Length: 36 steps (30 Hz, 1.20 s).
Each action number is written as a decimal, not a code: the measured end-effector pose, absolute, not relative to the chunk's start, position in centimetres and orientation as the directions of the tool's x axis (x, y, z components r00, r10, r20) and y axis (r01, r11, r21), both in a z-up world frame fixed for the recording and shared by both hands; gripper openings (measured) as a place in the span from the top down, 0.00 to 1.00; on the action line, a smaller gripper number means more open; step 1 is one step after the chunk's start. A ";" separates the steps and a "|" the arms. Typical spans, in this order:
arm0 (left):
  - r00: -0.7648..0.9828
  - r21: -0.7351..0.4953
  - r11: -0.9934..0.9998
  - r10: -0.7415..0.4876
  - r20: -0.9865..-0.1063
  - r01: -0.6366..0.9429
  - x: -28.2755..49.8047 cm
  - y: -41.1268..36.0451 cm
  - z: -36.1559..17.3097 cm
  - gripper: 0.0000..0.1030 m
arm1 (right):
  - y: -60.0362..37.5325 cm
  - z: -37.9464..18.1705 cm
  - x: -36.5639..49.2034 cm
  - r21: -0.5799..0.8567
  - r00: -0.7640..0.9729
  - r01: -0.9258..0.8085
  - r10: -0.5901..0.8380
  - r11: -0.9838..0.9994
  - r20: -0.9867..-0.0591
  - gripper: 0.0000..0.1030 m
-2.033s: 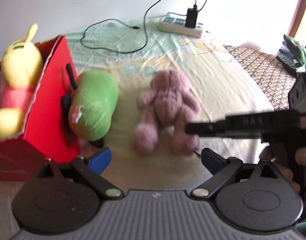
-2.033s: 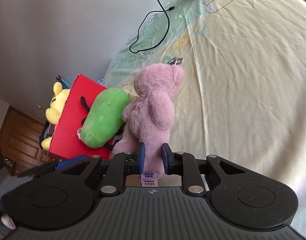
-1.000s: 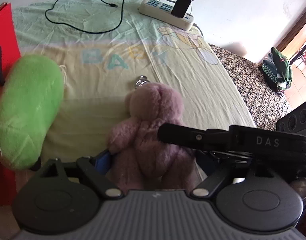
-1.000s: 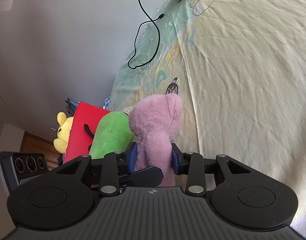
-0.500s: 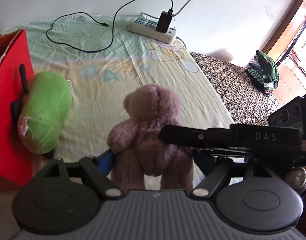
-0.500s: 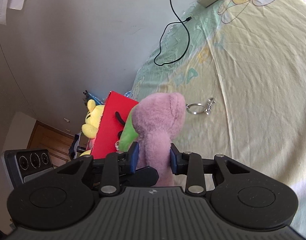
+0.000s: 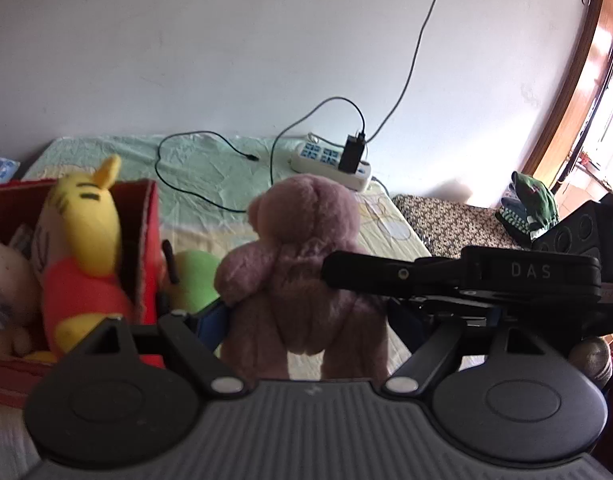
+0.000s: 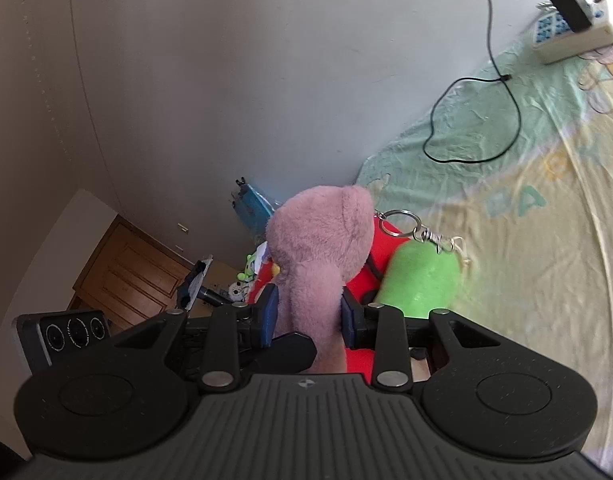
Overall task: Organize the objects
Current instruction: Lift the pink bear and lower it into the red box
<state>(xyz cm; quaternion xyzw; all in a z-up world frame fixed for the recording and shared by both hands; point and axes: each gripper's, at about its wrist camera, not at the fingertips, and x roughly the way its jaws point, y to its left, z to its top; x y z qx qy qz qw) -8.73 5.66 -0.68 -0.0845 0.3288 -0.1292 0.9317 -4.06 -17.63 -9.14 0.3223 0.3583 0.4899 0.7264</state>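
A pink teddy bear (image 7: 302, 264) hangs upright above the bed, held from two sides. My left gripper (image 7: 308, 318) has its blue pads pressed against the bear's wide body. From the right, my right gripper (image 8: 308, 314) is shut on the bear (image 8: 318, 252) across its narrow side; one of its black fingers (image 7: 386, 276) crosses the left wrist view. A key ring (image 8: 398, 222) dangles from the bear's head. To the left stands a red box (image 7: 148, 240) holding a yellow plush (image 7: 82, 240). A green plush (image 7: 194, 276) lies beside the box on the sheet.
A white power strip (image 7: 326, 160) with a black charger and a loose black cable (image 7: 210, 168) lie at the bed's far edge by the wall. A patterned blanket (image 7: 446, 220) and green clothes (image 7: 530, 204) are on the right. A wooden cabinet (image 8: 126, 276) stands beyond the box.
Both grippers have risen with the bear, lifting it off the sheet so the key ring now hangs free. The red box with the yellow plush has come into the left wrist view.
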 end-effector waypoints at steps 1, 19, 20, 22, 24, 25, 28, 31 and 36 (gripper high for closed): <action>0.762 -0.240 0.954 -0.291 -0.578 0.182 -9.0 6.4 -0.2 0.19 | -16.9 -8.7 -4.2 0.815 0.260 -0.492 0.945 0.306 -0.198 0.67; 0.857 -0.241 0.968 -0.178 -0.483 0.066 -12.3 21.5 2.8 0.19 | -1.5 -5.9 -5.9 0.772 0.175 -0.594 0.973 0.227 -0.151 0.67; 0.855 -0.245 0.968 -0.177 -0.487 0.060 -12.2 22.2 2.7 0.19 | -1.0 -6.0 -6.0 0.772 0.174 -0.593 0.972 0.230 -0.157 0.67; 0.850 -0.250 0.967 -0.175 -0.497 0.052 -12.2 23.3 2.2 0.19 | -0.2 -6.3 -6.2 0.773 0.171 -0.587 0.970 0.241 -0.173 0.67; 0.841 -0.251 0.967 -0.173 -0.513 0.046 -12.1 24.2 1.6 0.19 | 0.6 -6.7 -6.5 0.770 0.173 -0.581 0.964 0.264 -0.200 0.67; 0.835 -0.255 0.966 -0.175 -0.522 0.043 -12.0 24.7 1.2 0.19 | 0.9 -7.0 -6.6 0.767 0.177 -0.579 0.961 0.276 -0.213 0.67; 0.813 -0.291 0.956 -0.199 -0.548 0.038 -11.4 25.8 -0.1 0.19 | 1.5 -7.6 -6.8 0.755 0.199 -0.575 0.948 0.317 -0.246 0.67; 0.793 -0.319 0.947 -0.223 -0.567 0.038 -10.5 26.3 -1.2 0.19 | 1.6 -7.9 -6.9 0.734 0.234 -0.577 0.933 0.359 -0.273 0.67; 0.774 -0.301 0.952 -0.231 -0.589 0.055 -9.3 25.9 -2.3 0.19 | 1.8 -8.7 -6.2 0.717 0.289 -0.558 0.908 0.418 -0.304 0.67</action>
